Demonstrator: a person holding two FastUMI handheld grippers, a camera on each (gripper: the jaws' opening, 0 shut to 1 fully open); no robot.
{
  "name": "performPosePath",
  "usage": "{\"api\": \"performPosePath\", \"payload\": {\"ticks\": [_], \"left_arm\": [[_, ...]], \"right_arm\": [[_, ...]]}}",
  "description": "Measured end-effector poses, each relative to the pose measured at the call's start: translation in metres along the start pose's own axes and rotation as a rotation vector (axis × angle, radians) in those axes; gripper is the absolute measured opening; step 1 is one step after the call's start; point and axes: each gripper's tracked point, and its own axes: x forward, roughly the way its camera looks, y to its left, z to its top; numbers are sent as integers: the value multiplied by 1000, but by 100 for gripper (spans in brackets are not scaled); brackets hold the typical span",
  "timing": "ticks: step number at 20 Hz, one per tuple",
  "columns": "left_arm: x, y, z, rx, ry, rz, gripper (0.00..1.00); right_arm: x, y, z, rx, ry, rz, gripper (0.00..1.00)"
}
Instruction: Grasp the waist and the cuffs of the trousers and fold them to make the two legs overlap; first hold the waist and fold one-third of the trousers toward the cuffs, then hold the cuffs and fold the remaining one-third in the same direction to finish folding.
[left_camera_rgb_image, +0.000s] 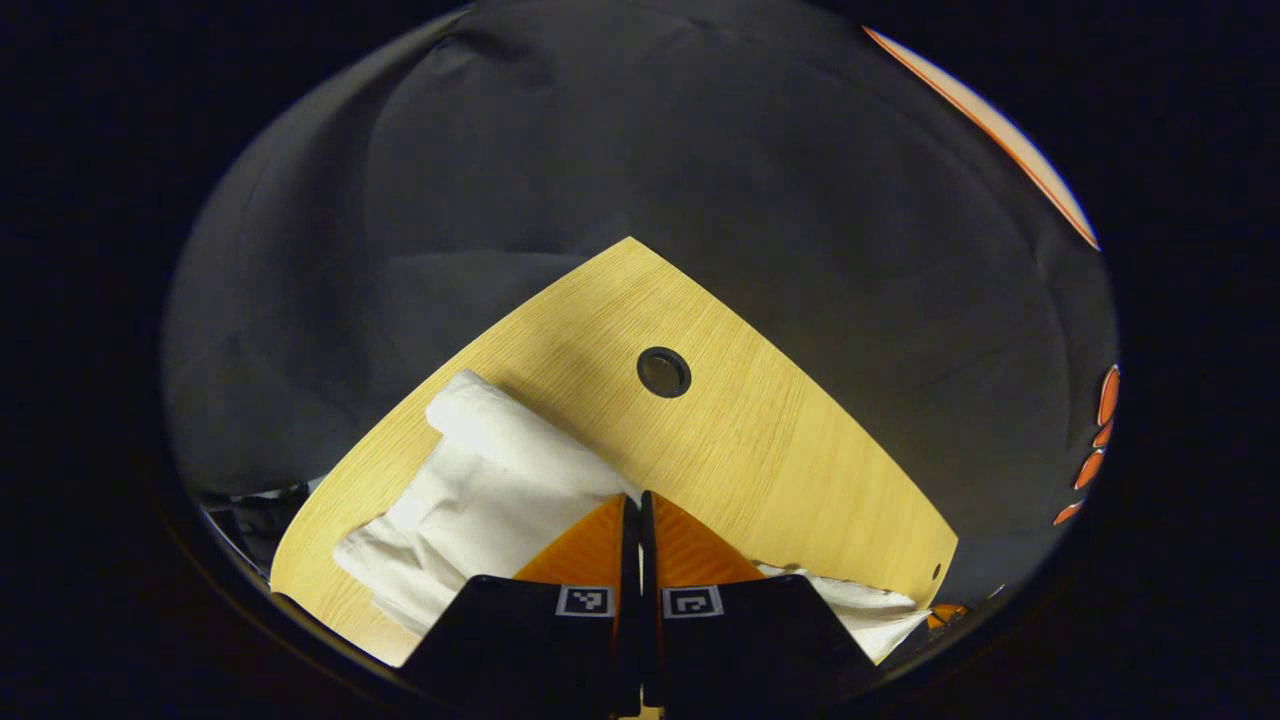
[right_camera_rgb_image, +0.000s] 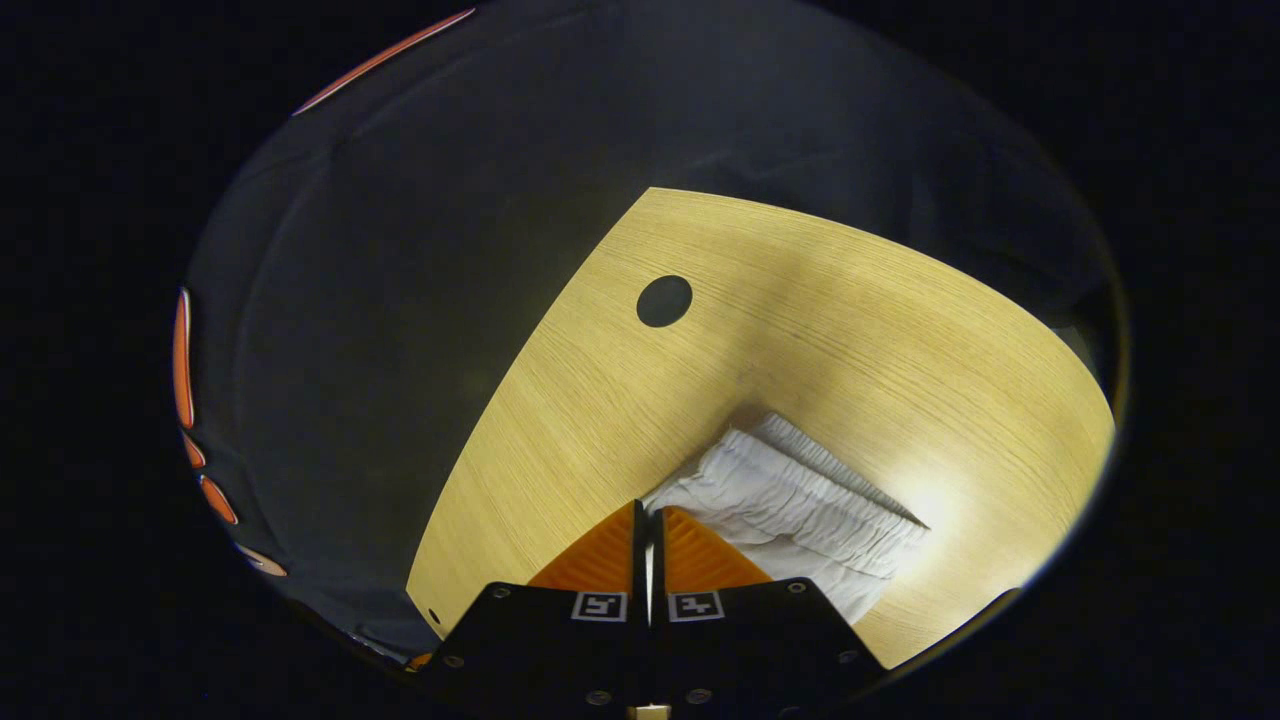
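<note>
White trousers (left_camera_rgb_image: 480, 500) lie crumpled on the wooden table (left_camera_rgb_image: 760, 440). In the left gripper view they spread left of my fingers, and a further part (left_camera_rgb_image: 860, 605) shows on the right behind them. My left gripper (left_camera_rgb_image: 633, 500) is shut, its tips meeting the edge of the cloth. In the right gripper view the gathered elastic waist (right_camera_rgb_image: 800, 495) lies just right of my right gripper (right_camera_rgb_image: 648, 512). That gripper is shut, and a thin white strip of cloth shows between its fingers.
A round cable hole (left_camera_rgb_image: 663, 372) (right_camera_rgb_image: 664, 301) is cut in the table beyond the trousers. The table's corner and edges lie close, with black cloth wall behind them. Bare wood (right_camera_rgb_image: 620, 400) stretches ahead of the right gripper.
</note>
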Motion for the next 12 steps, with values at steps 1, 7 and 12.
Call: {"api": "performPosePath", "payload": {"ticks": [1,7,12], "left_arm": [[5,-1,1,1,8,1,4],[-13,19,27,104,-75,87,32],[-45,17,26,236,-148,111,100]], "right_arm": [[4,-3,-1,-1,7,-9,1],[-3,-17,1,-75,-29,-58,42],[-37,-15,-1,-162,-65,-42,99]]}}
